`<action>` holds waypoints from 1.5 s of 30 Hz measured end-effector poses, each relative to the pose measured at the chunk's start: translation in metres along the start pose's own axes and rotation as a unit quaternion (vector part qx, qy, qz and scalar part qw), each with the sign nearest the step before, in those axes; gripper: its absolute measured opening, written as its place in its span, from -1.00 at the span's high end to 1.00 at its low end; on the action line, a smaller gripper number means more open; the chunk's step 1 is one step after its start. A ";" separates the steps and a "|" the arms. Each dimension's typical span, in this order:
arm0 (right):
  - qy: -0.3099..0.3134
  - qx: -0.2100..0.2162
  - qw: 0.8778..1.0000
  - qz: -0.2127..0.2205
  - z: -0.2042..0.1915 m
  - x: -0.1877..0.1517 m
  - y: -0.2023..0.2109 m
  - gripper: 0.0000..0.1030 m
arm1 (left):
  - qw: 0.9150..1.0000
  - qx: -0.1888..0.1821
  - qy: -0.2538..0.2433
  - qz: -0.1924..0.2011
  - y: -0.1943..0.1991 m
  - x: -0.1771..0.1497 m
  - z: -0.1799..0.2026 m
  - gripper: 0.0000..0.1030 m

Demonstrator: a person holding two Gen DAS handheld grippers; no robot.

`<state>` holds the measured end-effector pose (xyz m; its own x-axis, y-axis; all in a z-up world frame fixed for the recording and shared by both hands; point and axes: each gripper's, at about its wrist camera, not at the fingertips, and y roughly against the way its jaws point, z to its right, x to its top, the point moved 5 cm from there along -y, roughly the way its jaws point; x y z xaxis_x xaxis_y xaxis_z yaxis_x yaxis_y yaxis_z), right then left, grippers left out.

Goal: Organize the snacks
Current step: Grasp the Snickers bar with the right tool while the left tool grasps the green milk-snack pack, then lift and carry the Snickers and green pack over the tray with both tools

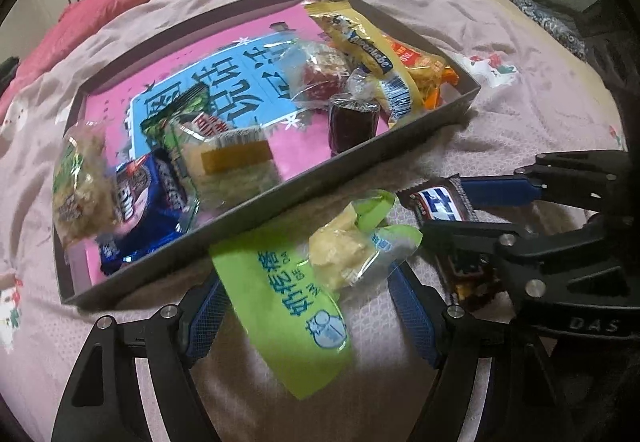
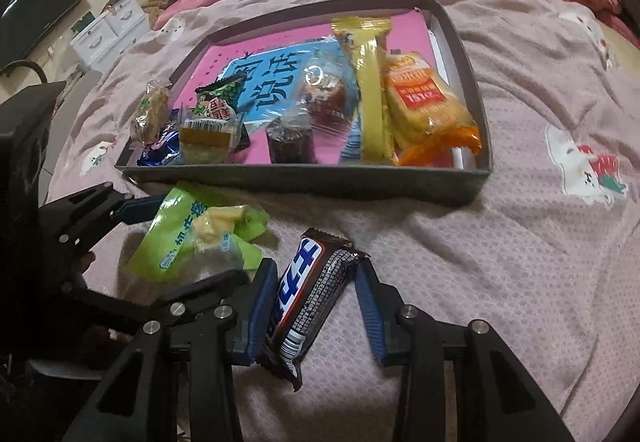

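The left claw (image 1: pixel 308 306) stands open around the green packet (image 1: pixel 288 282), which lies on the bed (image 2: pixel 500 262) just in front of the box (image 2: pixel 320 184). Its blue pads flank the packet without pressing it. To do this step well, it should close across the flat sealed part of the packet rather than the lumpy clear end, where the pale pieces inside look brittle and the film would slip. Then it needs to lift high enough to clear the box's near wall.

The right claw (image 2: pixel 316 306) is likewise open, astride the chocolate bar (image 2: pixel 308 294). The left pad touches or nearly touches the wrapper, and the right pad stands apart from it. The bar lies askew between the pads, so squaring the claw to its long sides before closing would give a firmer hold. The two claws are close together, so they had better move one at a time.

The green packet is soft, crinkled film. The bar is a stiff oblong in glossy dark wrapping. The bed cover is a pink, dimpled cloth that gives underfoot, so pressing down would sink the snacks. The box is shallow, grey and rigid, with a pink lining. It already holds a gold packet (image 2: pixel 368 82), an orange packet (image 2: pixel 424 102) and other wrapped snacks (image 2: pixel 208 130).
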<state>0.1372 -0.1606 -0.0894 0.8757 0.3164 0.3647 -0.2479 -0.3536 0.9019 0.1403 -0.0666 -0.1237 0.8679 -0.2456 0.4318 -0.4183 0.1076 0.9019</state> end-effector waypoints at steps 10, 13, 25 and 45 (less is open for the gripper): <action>-0.026 0.028 0.999 -0.013 0.004 -0.007 0.006 0.21 | 0.999 -0.028 0.019 0.000 -0.006 0.005 -0.005 -0.53; -0.025 0.026 0.999 -0.014 0.003 -0.007 0.003 0.21 | 0.999 -0.033 0.027 0.001 -0.009 0.005 -0.007 -0.47; 0.016 -0.001 1.000 0.003 -0.011 -0.005 -0.006 0.39 | 0.995 -0.052 0.087 0.019 -0.002 0.001 -0.010 0.24; -0.020 0.065 0.998 -0.006 -0.008 -0.008 -0.004 0.63 | 0.986 -0.091 0.134 0.029 0.026 -0.012 -0.020 0.31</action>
<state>0.1281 -0.1541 -0.0941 0.8949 0.2868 0.3419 -0.1835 -0.4619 0.8677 0.1246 -0.0418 -0.1055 0.8935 0.0280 0.4482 -0.4361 0.2916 0.8513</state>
